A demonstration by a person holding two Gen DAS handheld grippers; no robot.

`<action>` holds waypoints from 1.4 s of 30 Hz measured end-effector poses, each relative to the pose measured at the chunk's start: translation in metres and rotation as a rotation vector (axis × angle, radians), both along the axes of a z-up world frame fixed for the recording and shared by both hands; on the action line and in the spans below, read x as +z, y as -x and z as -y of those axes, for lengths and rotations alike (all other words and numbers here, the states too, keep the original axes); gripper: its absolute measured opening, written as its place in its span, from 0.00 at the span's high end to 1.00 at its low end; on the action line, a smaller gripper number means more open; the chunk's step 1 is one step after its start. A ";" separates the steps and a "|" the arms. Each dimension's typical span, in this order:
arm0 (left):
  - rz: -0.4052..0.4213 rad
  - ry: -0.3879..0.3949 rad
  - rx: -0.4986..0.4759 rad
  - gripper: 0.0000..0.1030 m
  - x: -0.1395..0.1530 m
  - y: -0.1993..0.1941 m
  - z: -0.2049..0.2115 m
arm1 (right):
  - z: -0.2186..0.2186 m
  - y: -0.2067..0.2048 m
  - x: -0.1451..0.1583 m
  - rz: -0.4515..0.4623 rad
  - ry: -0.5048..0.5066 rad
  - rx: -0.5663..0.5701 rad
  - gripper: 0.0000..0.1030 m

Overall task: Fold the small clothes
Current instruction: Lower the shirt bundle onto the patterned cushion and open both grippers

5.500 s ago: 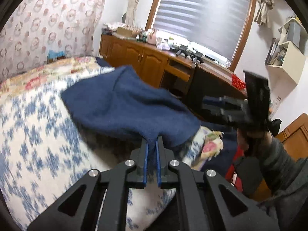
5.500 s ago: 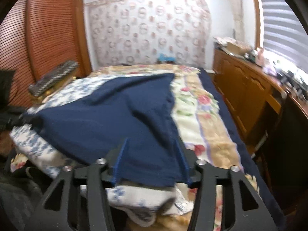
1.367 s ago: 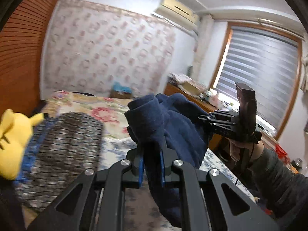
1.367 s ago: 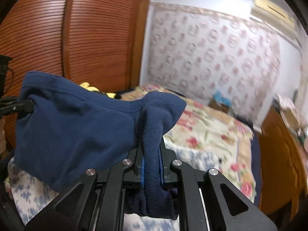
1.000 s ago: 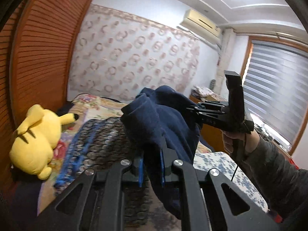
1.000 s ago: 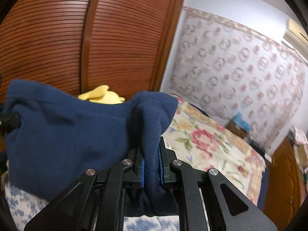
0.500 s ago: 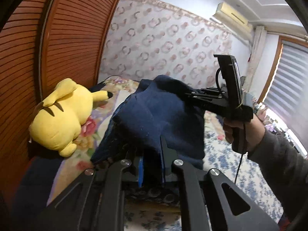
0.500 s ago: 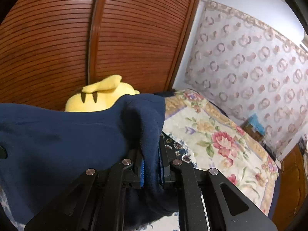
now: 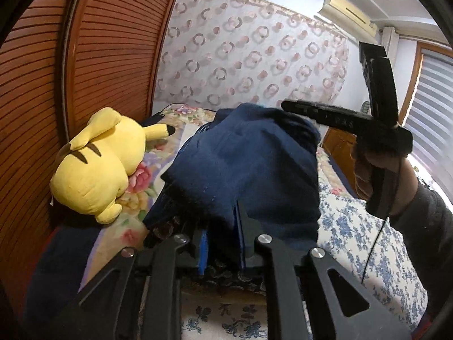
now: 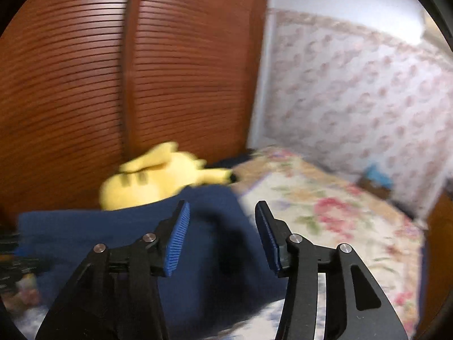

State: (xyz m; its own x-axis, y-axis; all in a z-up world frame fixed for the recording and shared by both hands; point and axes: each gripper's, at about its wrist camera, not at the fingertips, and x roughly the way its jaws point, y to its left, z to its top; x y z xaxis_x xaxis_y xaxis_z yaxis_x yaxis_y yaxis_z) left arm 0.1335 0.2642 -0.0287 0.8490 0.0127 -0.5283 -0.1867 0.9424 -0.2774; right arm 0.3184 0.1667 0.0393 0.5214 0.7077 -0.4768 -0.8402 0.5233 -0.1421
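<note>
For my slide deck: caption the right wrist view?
Right gripper, jaws just opened, releases navy garment on bed beside yellow plush.

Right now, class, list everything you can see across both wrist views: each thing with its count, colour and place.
Folded garment: one, navy blue, on the bed, over a dark patterned fabric.
Plush toy: one, yellow, beside the wardrobe doors.
Bedspread: one, floral cream and blue, under the garment.
Wardrobe doors: slatted, red-brown, left wall.
Curtain: one, circle-patterned, back wall.
Air conditioner: one, cream, high on the wall.
Window blind: one, grey, right.
Left gripper: fingers shut on garment.
Right gripper: fingers just been opening, garment between, unpressed.
Hand: one, gripping right gripper's handle.
</note>
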 end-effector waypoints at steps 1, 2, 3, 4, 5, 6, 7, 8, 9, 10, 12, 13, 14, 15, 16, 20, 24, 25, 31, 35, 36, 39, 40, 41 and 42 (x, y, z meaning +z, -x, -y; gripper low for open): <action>-0.006 0.001 0.003 0.87 -0.001 0.001 0.000 | -0.004 0.000 -0.006 -0.029 0.018 0.028 0.52; -0.011 0.002 0.006 0.87 -0.004 0.001 0.000 | -0.010 -0.002 -0.015 -0.051 0.049 0.034 0.52; -0.018 0.002 0.009 0.87 -0.006 0.002 0.000 | -0.014 -0.004 -0.023 -0.061 0.077 0.029 0.52; -0.026 0.001 0.010 0.87 -0.009 0.002 0.000 | -0.018 -0.008 -0.032 -0.066 0.099 0.022 0.52; -0.037 0.002 0.011 0.87 -0.013 0.002 0.001 | -0.022 -0.014 -0.039 -0.075 0.105 0.020 0.51; -0.049 0.002 0.012 0.87 -0.016 0.000 0.002 | -0.025 -0.020 -0.044 -0.090 0.102 0.024 0.50; -0.060 -0.005 0.013 0.87 -0.019 0.000 0.004 | -0.031 -0.028 -0.048 -0.107 0.104 0.037 0.50; -0.066 -0.013 0.017 0.87 -0.022 0.000 0.005 | -0.038 -0.035 -0.052 -0.120 0.115 0.057 0.50; -0.067 -0.012 0.021 0.87 -0.024 0.001 0.005 | -0.041 -0.038 -0.055 -0.128 0.124 0.066 0.50; -0.065 -0.005 0.022 0.86 -0.024 0.002 0.005 | -0.042 -0.042 -0.057 -0.157 0.109 0.071 0.49; -0.057 -0.009 0.025 0.84 -0.023 0.005 0.005 | -0.037 -0.041 -0.059 -0.172 0.090 0.070 0.49; -0.055 -0.022 0.027 0.83 -0.022 0.006 0.007 | -0.034 -0.039 -0.057 -0.165 0.084 0.067 0.49; -0.054 -0.036 0.029 0.81 -0.020 0.006 0.009 | -0.030 -0.035 -0.055 -0.161 0.076 0.062 0.49; -0.054 -0.051 0.028 0.76 -0.018 0.008 0.011 | -0.025 -0.031 -0.052 -0.157 0.067 0.052 0.49; -0.051 -0.073 0.029 0.70 -0.015 0.010 0.015 | -0.023 -0.027 -0.050 -0.153 0.060 0.041 0.49; -0.017 -0.109 0.035 0.51 -0.006 0.022 0.020 | -0.004 -0.002 -0.041 -0.134 0.041 0.022 0.47; 0.032 -0.124 0.045 0.39 0.008 0.036 0.025 | 0.010 0.021 -0.037 -0.132 0.033 0.025 0.46; 0.044 -0.129 0.047 0.38 0.012 0.040 0.026 | 0.015 0.028 -0.036 -0.131 0.028 0.025 0.46; 0.074 -0.185 0.055 0.31 0.026 0.056 0.040 | 0.040 0.056 -0.027 -0.127 -0.008 0.020 0.41; 0.067 -0.206 0.017 0.30 0.032 0.061 0.054 | 0.061 0.080 -0.019 -0.114 -0.036 0.014 0.37; 0.065 -0.216 0.007 0.30 0.033 0.062 0.059 | 0.064 0.084 -0.018 -0.111 -0.039 0.011 0.36; 0.064 -0.242 -0.029 0.30 0.036 0.065 0.076 | 0.085 0.103 -0.016 -0.104 -0.062 -0.001 0.32; 0.065 -0.242 -0.043 0.30 0.036 0.066 0.081 | 0.093 0.109 -0.016 -0.100 -0.069 -0.010 0.31; 0.064 -0.243 -0.055 0.30 0.037 0.067 0.087 | 0.102 0.115 -0.016 -0.098 -0.076 -0.024 0.30; 0.062 -0.245 -0.063 0.30 0.038 0.067 0.093 | 0.110 0.121 -0.017 -0.097 -0.082 -0.032 0.29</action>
State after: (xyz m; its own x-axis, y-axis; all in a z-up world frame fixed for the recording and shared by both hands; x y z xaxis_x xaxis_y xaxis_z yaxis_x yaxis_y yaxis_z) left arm 0.0662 0.1712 0.0089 0.8828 0.0795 -0.4630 -0.1150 0.9922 -0.0489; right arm 0.1978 0.0571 0.0227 0.4986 0.7300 -0.4675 -0.8306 0.5567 -0.0166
